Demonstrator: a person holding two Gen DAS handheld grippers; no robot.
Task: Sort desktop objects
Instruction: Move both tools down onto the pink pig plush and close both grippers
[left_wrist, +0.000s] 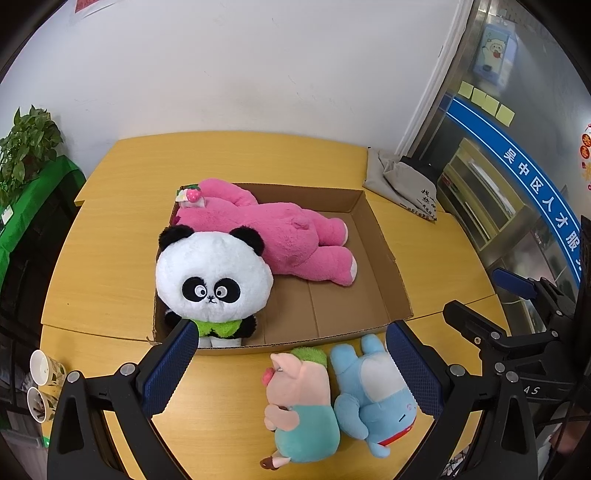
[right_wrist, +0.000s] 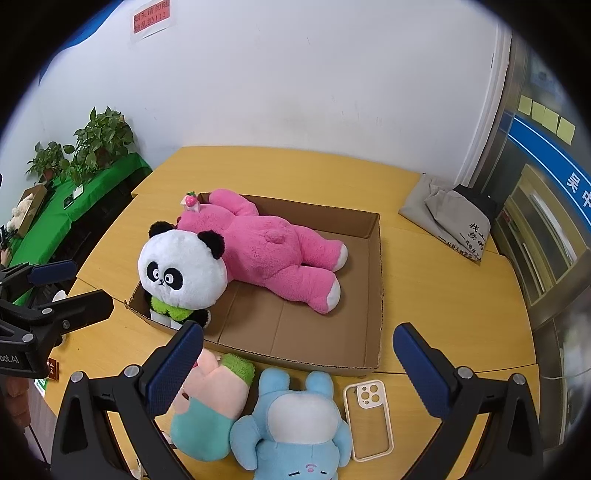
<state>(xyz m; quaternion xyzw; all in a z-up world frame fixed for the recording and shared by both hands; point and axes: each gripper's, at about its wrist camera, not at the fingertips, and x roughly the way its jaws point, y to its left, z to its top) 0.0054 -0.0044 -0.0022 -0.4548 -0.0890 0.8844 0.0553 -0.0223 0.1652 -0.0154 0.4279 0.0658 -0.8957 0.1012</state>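
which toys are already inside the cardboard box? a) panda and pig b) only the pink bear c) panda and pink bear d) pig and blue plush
c: the panda and the pink bear are inside the cardboard box, while the pig and the blue plush lie on the table in front of it.

the left gripper (left_wrist: 290, 345) is held wide open, its two blue ribbed pads far apart, and nothing is between them. the right gripper (right_wrist: 299, 349) is also wide open and holds nothing. both are low and point forward, side by side: the right gripper shows at the right edge of the left wrist view, and the left one at the left edge of the right wrist view.
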